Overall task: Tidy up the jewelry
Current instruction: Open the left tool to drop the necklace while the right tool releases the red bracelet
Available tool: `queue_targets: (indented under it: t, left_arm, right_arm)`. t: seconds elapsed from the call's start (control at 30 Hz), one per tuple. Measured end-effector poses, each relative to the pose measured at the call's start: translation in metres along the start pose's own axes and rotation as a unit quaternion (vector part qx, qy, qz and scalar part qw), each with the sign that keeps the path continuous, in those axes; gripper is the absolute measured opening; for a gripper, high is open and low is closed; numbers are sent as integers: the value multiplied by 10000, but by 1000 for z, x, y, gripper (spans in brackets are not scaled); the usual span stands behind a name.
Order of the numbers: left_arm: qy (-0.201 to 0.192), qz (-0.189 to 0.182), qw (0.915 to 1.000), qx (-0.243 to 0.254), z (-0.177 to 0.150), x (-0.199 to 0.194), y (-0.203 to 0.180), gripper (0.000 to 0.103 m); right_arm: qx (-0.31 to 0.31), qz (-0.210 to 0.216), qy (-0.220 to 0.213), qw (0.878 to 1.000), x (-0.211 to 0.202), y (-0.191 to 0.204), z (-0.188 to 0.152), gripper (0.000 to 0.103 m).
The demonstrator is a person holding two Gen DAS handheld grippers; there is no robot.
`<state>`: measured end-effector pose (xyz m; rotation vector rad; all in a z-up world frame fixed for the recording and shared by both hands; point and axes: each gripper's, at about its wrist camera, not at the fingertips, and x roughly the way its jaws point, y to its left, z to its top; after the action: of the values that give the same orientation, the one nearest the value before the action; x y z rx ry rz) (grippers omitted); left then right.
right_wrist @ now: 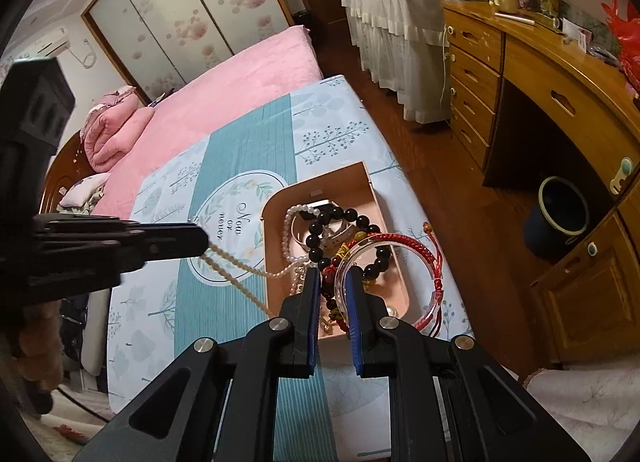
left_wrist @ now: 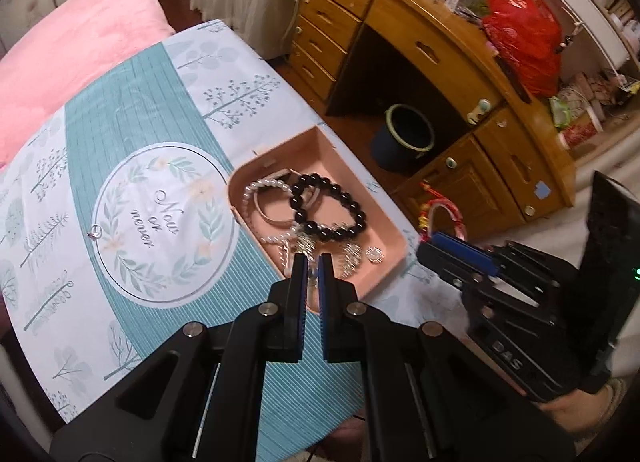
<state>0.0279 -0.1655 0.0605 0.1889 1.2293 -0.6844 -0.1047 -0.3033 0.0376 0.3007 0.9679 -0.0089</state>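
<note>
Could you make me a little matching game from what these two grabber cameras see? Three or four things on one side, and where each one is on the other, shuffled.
Things:
1. black bead bracelet
2. pearl strand
3. clear bangle with red cord
4. dark bucket

Places:
A. pinched in the left gripper, trailing out of the tray
B. on the floor under the wooden desk
C. lying inside the pink tray
D. held in the right gripper, above the tray

Pairs: 1-C, 2-A, 3-D, 4-B
</note>
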Motion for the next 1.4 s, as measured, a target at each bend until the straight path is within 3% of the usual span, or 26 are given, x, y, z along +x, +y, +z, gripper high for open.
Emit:
queue_targets:
  t: [0.3,0.4,0.47,0.53,0.57,0.83,1.1,1.23,1.4]
  left_arm:
    - [-302,235,9992,-132,18,37,16,3]
    - [-239,298,9992,-72,24,49,19,5]
    - [-152,287,9994,-74,26,55,22,16]
    - [-129,240,9996,-100,25,56,26,48]
    - [-160,246,9995,-126,23,55,28,51]
    - [-157,389,9981,-457,11,55,58,52]
    - [-111,667,9919,-1078,-9,57,111,52]
    - [-96,812,9889,-1242,-18,57,130,52]
    - [-106,969,9854,-1396,-30,52,155,52]
  right_arm:
    - [43,232,72,9997,26,1,20,13]
    - [110,335,170,9992,43,-2,27,13]
    - [148,393,260,9988,56,-4,33,13]
    - [189,444,321,9983,69,-5,39,13]
    - [213,447,354,9981,76,-5,43,13]
    - [256,598,623,9959,126,0,69,13]
    - [281,461,781,9955,172,7,92,13]
    - [268,117,761,9967,182,5,98,13]
    - [-64,53,668,9977,169,17,95,13]
